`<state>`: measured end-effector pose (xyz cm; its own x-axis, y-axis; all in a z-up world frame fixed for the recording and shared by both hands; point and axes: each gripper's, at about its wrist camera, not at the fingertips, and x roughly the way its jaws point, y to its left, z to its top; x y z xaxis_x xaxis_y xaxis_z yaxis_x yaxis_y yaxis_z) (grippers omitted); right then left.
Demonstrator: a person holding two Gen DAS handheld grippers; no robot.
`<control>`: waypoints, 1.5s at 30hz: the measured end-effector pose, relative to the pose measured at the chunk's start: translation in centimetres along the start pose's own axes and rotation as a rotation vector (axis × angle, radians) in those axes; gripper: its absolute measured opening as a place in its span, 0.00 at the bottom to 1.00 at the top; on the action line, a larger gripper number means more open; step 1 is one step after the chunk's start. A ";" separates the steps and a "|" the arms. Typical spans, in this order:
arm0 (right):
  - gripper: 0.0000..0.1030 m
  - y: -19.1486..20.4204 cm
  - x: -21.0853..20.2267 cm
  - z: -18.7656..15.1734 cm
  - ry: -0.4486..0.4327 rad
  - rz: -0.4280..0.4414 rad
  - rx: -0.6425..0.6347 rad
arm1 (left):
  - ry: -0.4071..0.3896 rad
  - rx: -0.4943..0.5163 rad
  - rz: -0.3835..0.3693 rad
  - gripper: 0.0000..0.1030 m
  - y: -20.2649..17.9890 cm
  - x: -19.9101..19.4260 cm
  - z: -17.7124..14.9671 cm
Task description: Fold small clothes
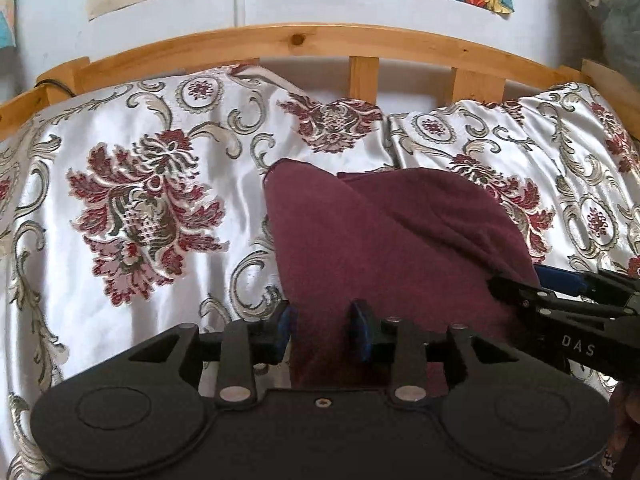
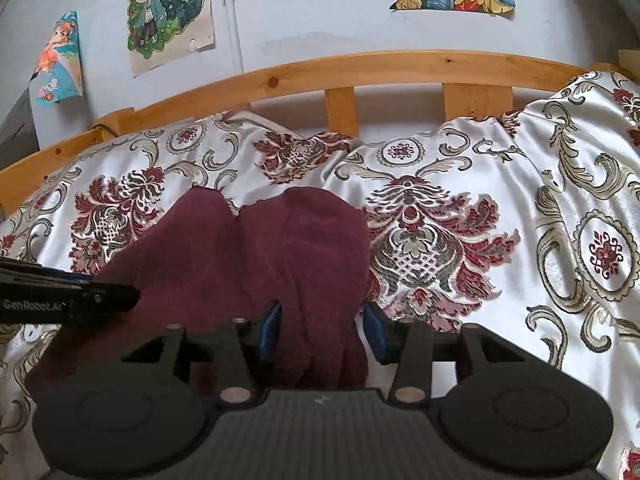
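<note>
Two grippers sit low over one maroon garment (image 1: 384, 240) lying on the satin floral bedspread (image 1: 132, 184), close to the near edge and well short of the wooden bed rail (image 1: 296, 40). From the left wrist, the left gripper (image 1: 326, 330) has its blue pads standing apart with the cloth's near-left edge running between them, and a gap shows on the left side, so no squeeze there. This view alone catches the right gripper's side, coming in from the right over the fabric. Over to the right wrist: the right gripper (image 2: 320, 330) also stands spread, the garment's near-right portion bunched between the blue pads, whether they touch it I cannot tell. Only here do you get both rounded lobes of the garment at the far side, plus the cartoon posters (image 2: 168, 12) on the wall.
</note>
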<state>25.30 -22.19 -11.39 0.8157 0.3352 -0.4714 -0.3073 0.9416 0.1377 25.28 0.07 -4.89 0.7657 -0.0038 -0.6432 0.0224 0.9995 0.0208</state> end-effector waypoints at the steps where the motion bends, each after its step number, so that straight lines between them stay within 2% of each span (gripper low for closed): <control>1: 0.57 0.0 0.0 0.0 0.000 -0.004 0.004 | 0.006 0.002 0.009 0.44 0.0 -0.1 0.0; 3: 0.59 -0.2 0.0 -0.1 0.001 -0.008 0.015 | 0.013 0.004 0.023 0.50 -0.1 -0.3 0.0; 5: 0.63 -0.1 0.0 -0.1 0.001 -0.020 0.018 | 0.029 -0.007 0.039 0.63 0.1 -0.5 0.0; 7: 0.67 -0.1 -0.1 -0.1 -0.001 -0.032 0.018 | 0.041 -0.044 0.035 0.70 0.5 -0.8 0.0; 9: 0.70 0.0 -0.2 0.0 -0.003 -0.040 0.013 | 0.052 -0.081 0.034 0.75 1.0 -1.1 0.0; 11: 0.78 0.1 -0.6 0.0 -0.005 -0.060 0.004 | 0.064 -0.103 0.049 0.81 1.1 -1.4 -0.2; 16: 0.88 -0.3 -2.4 0.0 -0.025 -0.055 0.016 | 0.064 -0.108 0.099 0.89 0.9 -3.1 -0.6; 19: 0.92 -0.4 -3.9 -0.2 -0.043 -0.050 0.018 | 0.046 -0.118 0.098 0.95 0.8 -4.4 -0.8; 26: 1.00 -0.6 -7.8 0.4 -0.132 -0.038 0.042 | -0.041 -0.145 0.093 0.99 0.3 -8.1 -1.1; 32: 1.00 -0.3 -11.6 1.1 -0.198 -0.007 0.068 | -0.115 -0.079 0.117 0.99 -0.6 -11.9 -1.4; 37: 1.00 0.6 -15.0 1.0 -0.259 -0.005 0.059 | -0.173 -0.072 0.109 0.99 -1.2 -15.0 -2.4; 45: 1.00 1.3 -20.2 0.3 -0.309 0.008 0.063 | -0.213 -0.027 0.092 0.99 -2.4 -18.6 -3.7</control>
<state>8.61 -27.71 -1.41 0.9265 0.3279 -0.1846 -0.2916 0.9357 0.1985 8.54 -2.10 4.19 0.8823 0.0844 -0.4631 -0.0694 0.9964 0.0494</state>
